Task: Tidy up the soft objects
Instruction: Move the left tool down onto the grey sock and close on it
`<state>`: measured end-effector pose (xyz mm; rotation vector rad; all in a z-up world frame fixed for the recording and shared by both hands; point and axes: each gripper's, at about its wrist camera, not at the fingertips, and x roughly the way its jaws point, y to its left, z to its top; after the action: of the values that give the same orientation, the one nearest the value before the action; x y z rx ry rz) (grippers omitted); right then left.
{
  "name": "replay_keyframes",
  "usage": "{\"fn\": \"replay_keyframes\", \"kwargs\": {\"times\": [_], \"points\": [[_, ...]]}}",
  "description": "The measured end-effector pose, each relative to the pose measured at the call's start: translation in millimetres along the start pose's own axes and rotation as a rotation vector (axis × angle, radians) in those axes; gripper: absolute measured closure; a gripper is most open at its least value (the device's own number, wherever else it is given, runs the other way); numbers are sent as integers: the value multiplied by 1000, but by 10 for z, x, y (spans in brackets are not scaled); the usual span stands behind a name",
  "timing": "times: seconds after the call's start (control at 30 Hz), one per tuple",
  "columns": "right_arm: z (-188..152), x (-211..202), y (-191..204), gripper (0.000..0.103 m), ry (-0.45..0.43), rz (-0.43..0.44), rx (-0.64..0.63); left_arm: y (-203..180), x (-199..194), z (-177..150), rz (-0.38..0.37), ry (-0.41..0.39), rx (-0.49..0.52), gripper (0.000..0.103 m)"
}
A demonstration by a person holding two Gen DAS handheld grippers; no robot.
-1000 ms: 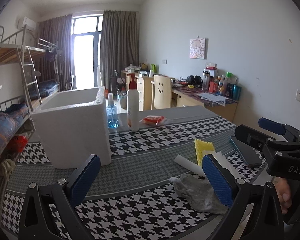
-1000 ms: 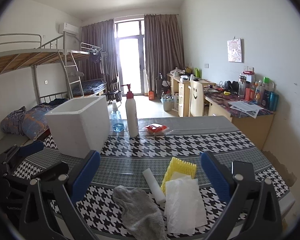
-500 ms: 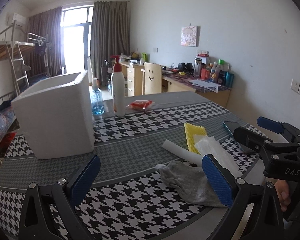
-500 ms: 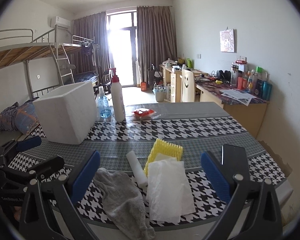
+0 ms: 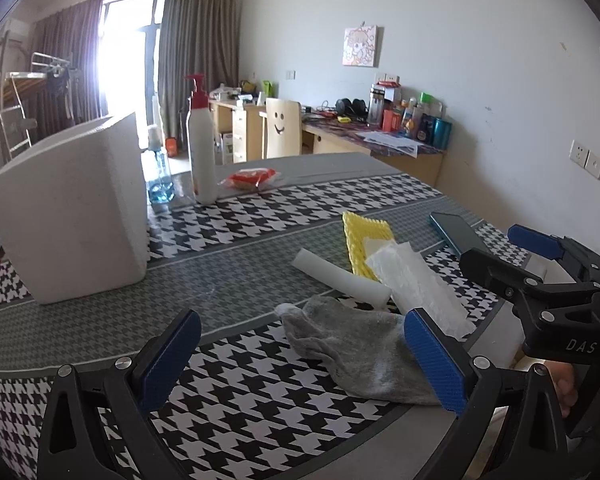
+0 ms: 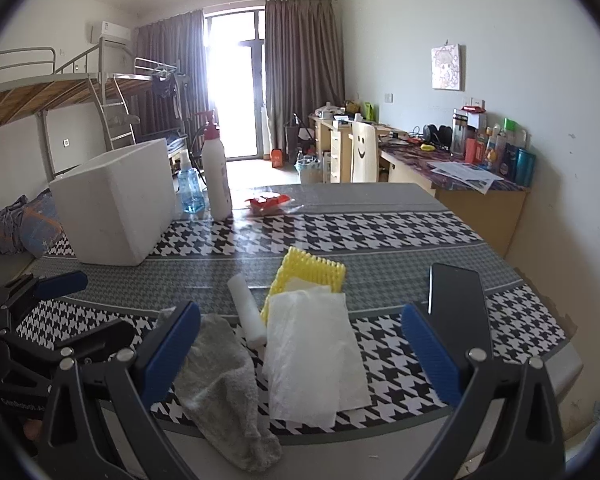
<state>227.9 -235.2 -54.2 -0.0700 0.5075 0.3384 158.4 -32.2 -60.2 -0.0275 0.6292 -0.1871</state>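
A grey sock (image 5: pixel 360 352) (image 6: pixel 224 384) lies crumpled at the table's near edge. Beside it lie a white foam roll (image 5: pixel 340 278) (image 6: pixel 246 308), a yellow foam net sleeve (image 5: pixel 366 236) (image 6: pixel 310 272) and a white tissue sheet (image 5: pixel 416 284) (image 6: pixel 312 356). A white foam box (image 5: pixel 72 208) (image 6: pixel 116 208) stands open-topped at the left. My left gripper (image 5: pixel 300 364) is open just above the table, the sock by its right finger. My right gripper (image 6: pixel 300 348) is open too, over the tissue and sock. Each gripper shows in the other's view: the right gripper (image 5: pixel 516 258), the left gripper (image 6: pixel 76 308).
A dark phone (image 5: pixel 456 234) (image 6: pixel 456 296) lies at the table's right edge. A white pump bottle (image 6: pixel 216 176), a blue spray bottle (image 6: pixel 190 188) and a red packet (image 6: pixel 266 202) stand at the far side. Houndstooth cloth (image 5: pixel 260 392) covers the table. A desk and bunk bed lie beyond.
Both grippers have come lower and closer to the soft objects; the sock, roll and tissue look larger. Both stay open and nothing on the table has moved.
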Motion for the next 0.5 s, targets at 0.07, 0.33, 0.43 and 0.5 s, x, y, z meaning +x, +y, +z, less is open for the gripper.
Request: {"fn": "replay_keyframes", "kwargs": {"times": [0.07, 0.33, 0.43, 0.5], "points": [[-25, 19, -24, 1, 7, -5, 6, -9, 60, -3, -13, 20, -1, 1], [-99, 118, -116, 1, 42, -17, 25, -72, 284, -33, -35, 84, 3, 2], [-124, 133, -129, 1, 51, -24, 22, -82, 357, -44, -47, 106, 2, 6], [-134, 146, -149, 1, 58, -25, 25, -82, 419, -41, -58, 121, -6, 9]]}}
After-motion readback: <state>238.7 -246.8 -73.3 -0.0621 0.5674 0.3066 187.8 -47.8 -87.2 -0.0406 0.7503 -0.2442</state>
